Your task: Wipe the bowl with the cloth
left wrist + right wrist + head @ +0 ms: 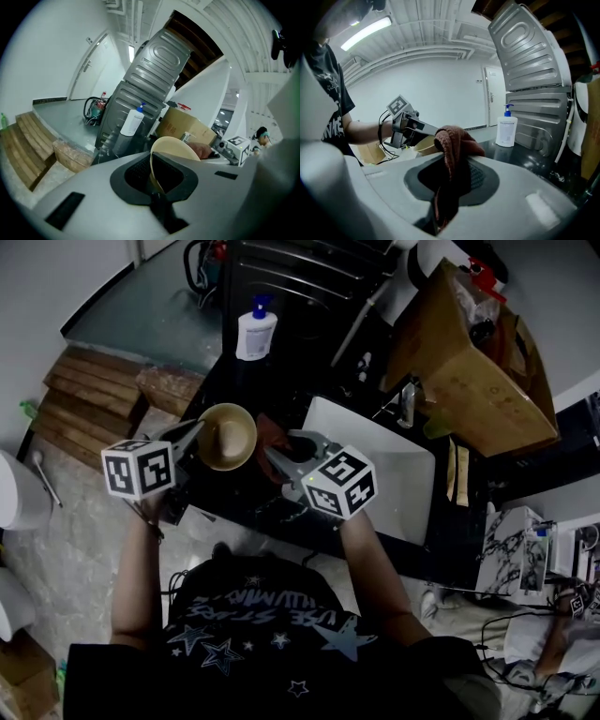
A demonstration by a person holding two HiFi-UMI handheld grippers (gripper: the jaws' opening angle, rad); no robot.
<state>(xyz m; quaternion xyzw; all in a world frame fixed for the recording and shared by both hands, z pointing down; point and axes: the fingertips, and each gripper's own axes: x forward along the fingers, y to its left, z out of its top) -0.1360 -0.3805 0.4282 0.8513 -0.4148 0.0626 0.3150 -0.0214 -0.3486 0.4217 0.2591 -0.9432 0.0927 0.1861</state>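
A tan bowl (228,435) hangs tipped on its side above the dark counter, and my left gripper (198,434) is shut on its rim. In the left gripper view the thin rim of the bowl (171,147) runs down between the jaws of that gripper (157,185). My right gripper (279,455) is shut on a reddish-brown cloth (271,431), which sits just right of the bowl's mouth. In the right gripper view the cloth (452,150) bunches up out of the jaws, with the bowl (423,146) and the left gripper (406,124) beyond it.
A white soap bottle (255,331) stands on the black counter (234,502) behind the bowl. To the right lie a white sink (398,470) and an open cardboard box (469,362). Wooden steps (94,399) are on the left.
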